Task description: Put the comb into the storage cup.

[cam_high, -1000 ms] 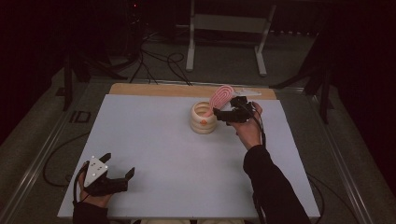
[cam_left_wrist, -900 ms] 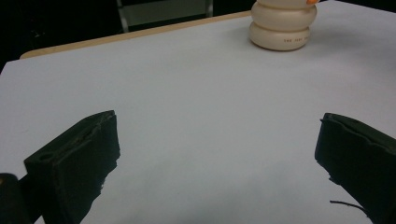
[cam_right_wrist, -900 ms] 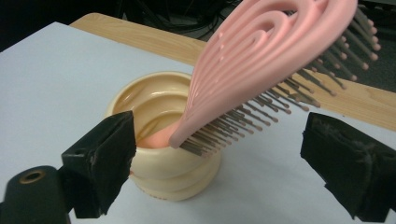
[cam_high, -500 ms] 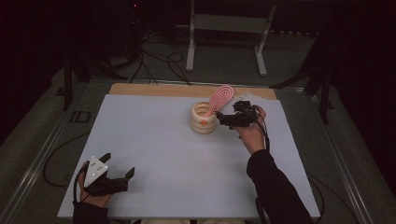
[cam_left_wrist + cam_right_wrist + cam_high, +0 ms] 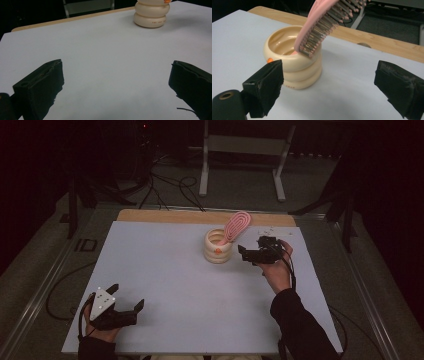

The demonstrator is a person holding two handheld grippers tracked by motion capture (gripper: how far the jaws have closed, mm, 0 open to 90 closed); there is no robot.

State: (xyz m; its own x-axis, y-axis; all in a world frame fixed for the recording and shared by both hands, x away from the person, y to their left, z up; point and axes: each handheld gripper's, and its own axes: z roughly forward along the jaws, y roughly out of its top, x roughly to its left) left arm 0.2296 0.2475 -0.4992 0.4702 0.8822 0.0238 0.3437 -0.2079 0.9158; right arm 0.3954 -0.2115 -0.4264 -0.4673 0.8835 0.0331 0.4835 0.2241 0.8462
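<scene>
A cream ribbed cup (image 5: 217, 247) stands upright past the middle of the white table (image 5: 165, 270). A pink hairbrush (image 5: 236, 226) stands handle-down in it and leans over the rim to the right, bristles facing my right gripper. My right gripper (image 5: 246, 254) is open just right of the cup, apart from it, with nothing between its jaws. In the right gripper view the cup (image 5: 293, 62) and the brush (image 5: 324, 25) sit close ahead of the gripper (image 5: 328, 87). At the near left corner rests my left gripper (image 5: 131, 309), open and empty, with the cup (image 5: 151, 15) far off.
A wooden strip (image 5: 200, 216) runs along the table's far edge. Beyond it are a metal stand (image 5: 240, 155) and cables (image 5: 165, 187) on the floor. Small specks (image 5: 267, 228) lie at the far right of the table.
My right gripper has let go of the hairbrush, opened and drawn back toward me and slightly lower. The brush now leans in the cup on its own. The left gripper has not moved.
</scene>
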